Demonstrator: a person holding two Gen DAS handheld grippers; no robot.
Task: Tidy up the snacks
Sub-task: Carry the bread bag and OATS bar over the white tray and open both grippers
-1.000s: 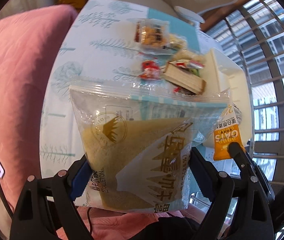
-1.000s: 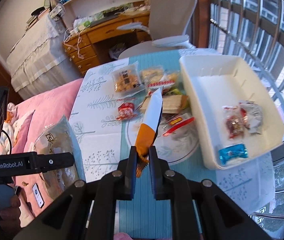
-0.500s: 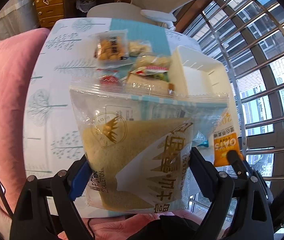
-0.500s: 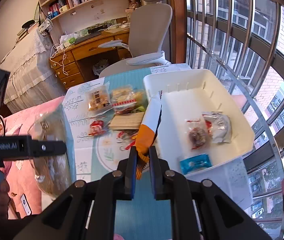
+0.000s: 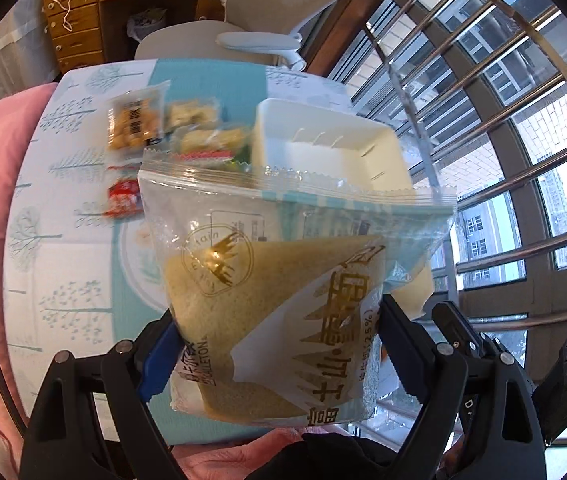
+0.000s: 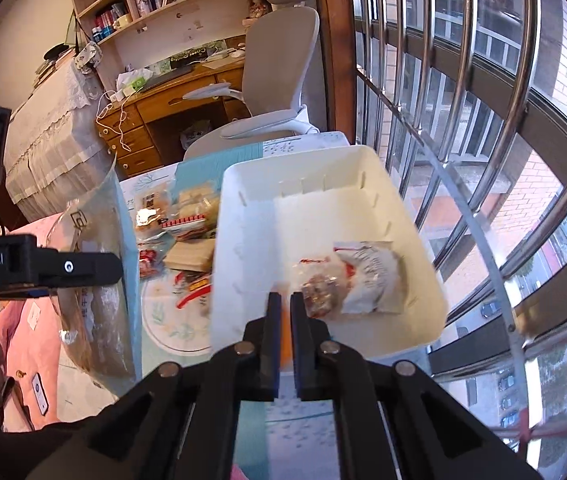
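Across the centre of the left wrist frame, a clear bread bag [image 5: 279, 304] with gold lettering is being gripped by its lower part between the widely spread fingers of the left gripper [image 5: 279, 344], both pads pressing its sides. At lower centre of the right wrist frame, an orange sachet [image 6: 286, 340] is being pinched by the right gripper [image 6: 286, 312], whose jaws are closing to nearly together, over the near edge of a white plastic bin [image 6: 239, 216]. Two wrapped snacks [image 6: 347, 284] are being held in the bin's lower middle. Left of the bin, more packets [image 6: 187, 216] are lying scattered on a tree-patterned tablecloth [image 5: 71, 208]. At upper centre, a grey office chair [image 6: 279, 80] is being shown against a wooden desk [image 6: 163, 112].
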